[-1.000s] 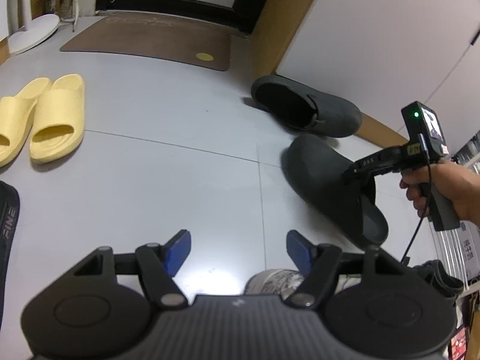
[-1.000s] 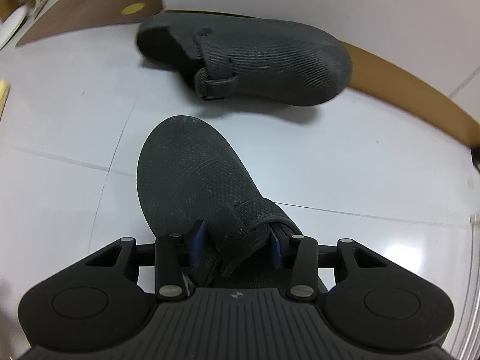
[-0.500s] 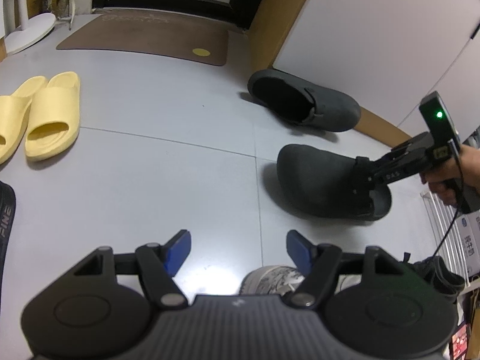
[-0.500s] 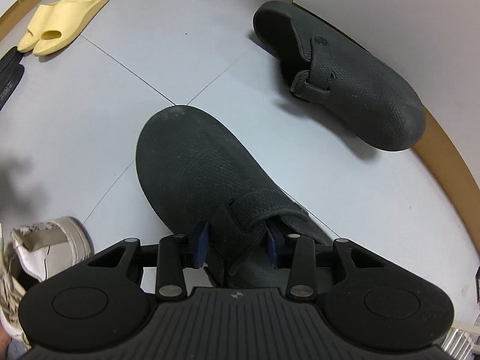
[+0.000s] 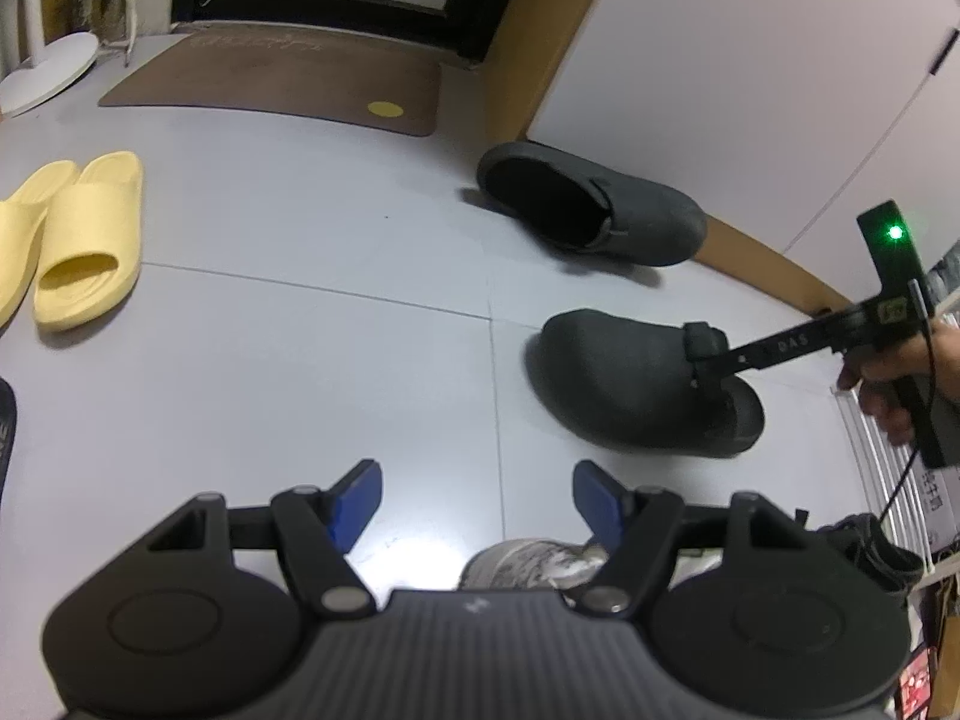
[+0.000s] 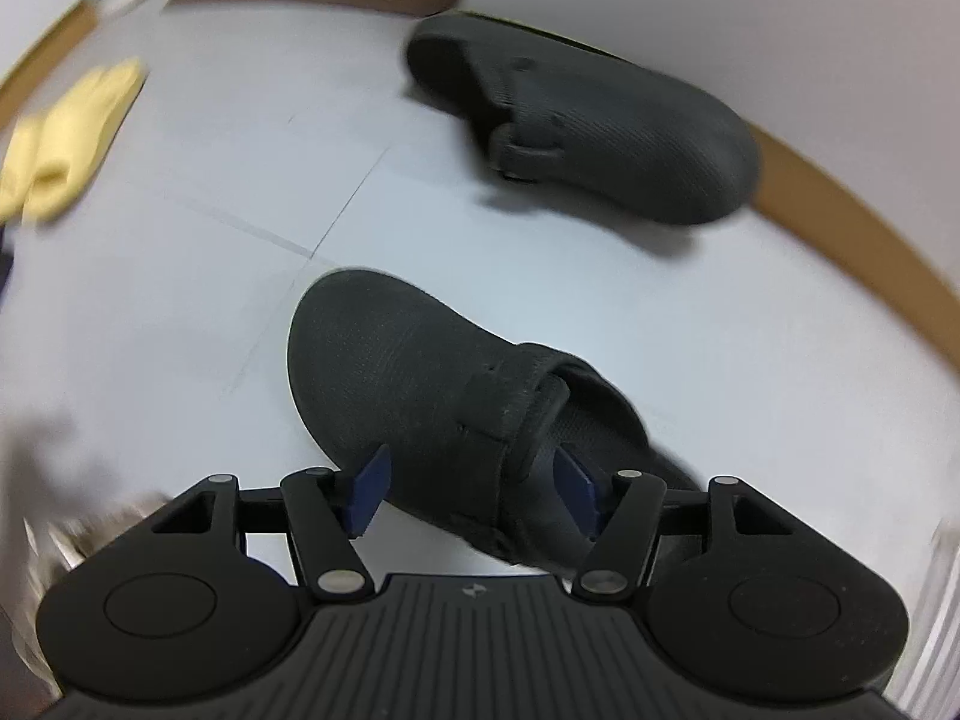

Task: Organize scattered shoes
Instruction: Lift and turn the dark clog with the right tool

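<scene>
Two dark grey clogs lie on the pale tiled floor. The near clog (image 5: 624,378) (image 6: 408,372) rests flat on its sole, toe pointing away from the right gripper. My right gripper (image 6: 471,492) (image 5: 708,354) hangs over the clog's strap and heel. Its jaws are opening, the blue pads stand off the strap, and the clog lies between them. The far clog (image 5: 606,204) (image 6: 600,132) sits by the wall's brown skirting. My left gripper (image 5: 477,495) stands open above bare floor with nothing between its fingers.
A pair of yellow slides (image 5: 84,240) (image 6: 66,132) lies at the left. A grey-white sneaker (image 5: 528,561) is just under the left gripper, and a black shoe (image 5: 870,546) sits by a rack at the right. A brown doormat (image 5: 276,78) lies before the door.
The right gripper brought the near clog from tilted to flat on the floor, then spread its jaws off the strap. The left gripper stayed put.
</scene>
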`<action>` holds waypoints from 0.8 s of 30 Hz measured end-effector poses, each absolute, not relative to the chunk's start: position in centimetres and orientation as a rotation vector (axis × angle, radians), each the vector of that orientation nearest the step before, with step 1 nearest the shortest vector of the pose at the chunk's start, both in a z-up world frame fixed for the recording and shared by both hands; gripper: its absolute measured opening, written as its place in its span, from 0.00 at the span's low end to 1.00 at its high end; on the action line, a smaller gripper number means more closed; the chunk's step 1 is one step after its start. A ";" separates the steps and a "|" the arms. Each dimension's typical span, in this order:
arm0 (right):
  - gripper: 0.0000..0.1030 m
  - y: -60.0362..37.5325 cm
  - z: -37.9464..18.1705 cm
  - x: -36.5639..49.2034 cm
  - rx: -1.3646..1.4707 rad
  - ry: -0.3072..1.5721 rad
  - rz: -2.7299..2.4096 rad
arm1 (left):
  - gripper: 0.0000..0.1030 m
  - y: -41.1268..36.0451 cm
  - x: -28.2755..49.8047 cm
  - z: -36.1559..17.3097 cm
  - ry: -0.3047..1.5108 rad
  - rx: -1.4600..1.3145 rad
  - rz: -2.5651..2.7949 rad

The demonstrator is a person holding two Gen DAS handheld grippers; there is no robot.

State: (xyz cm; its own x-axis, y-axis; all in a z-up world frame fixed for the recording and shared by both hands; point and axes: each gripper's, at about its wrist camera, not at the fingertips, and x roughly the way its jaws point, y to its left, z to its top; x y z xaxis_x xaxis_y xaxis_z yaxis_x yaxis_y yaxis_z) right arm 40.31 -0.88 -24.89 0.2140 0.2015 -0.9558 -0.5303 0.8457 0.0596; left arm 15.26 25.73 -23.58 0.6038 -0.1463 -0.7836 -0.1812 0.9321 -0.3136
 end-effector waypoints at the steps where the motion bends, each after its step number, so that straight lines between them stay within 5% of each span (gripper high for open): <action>1: 0.69 -1.3 -25.1 40.2 -0.274 1.261 0.482 | 0.71 25.6 15.2 -23.6 0.929 -0.385 0.019; 6: 0.80 -2.5 -25.7 40.5 -0.090 1.220 0.254 | 0.71 25.3 15.3 -23.8 0.939 -0.382 0.016; 15: 0.79 -1.3 -26.9 41.7 0.107 1.201 0.072 | 0.71 26.2 15.2 -24.0 0.933 -0.402 0.043; 19: 0.67 -1.2 -28.0 42.1 0.130 1.217 0.055 | 0.71 26.7 15.0 -24.4 0.937 -0.411 0.056; 20: 0.54 -1.1 -28.4 42.2 0.128 1.224 0.058 | 0.71 26.7 15.0 -24.4 0.937 -0.412 0.055; 24: 0.51 -0.2 -28.8 42.7 0.048 1.202 0.100 | 0.71 26.7 14.9 -24.6 0.939 -0.407 0.049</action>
State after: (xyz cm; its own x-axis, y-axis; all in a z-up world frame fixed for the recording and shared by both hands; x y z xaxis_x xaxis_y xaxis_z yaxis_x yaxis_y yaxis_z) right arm 42.65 -0.23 -28.85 0.3570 0.1024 -0.9285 -0.0518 0.9946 0.0898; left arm 14.86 26.71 -24.59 0.5955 -0.1337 -0.7922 -0.2160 0.9231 -0.3181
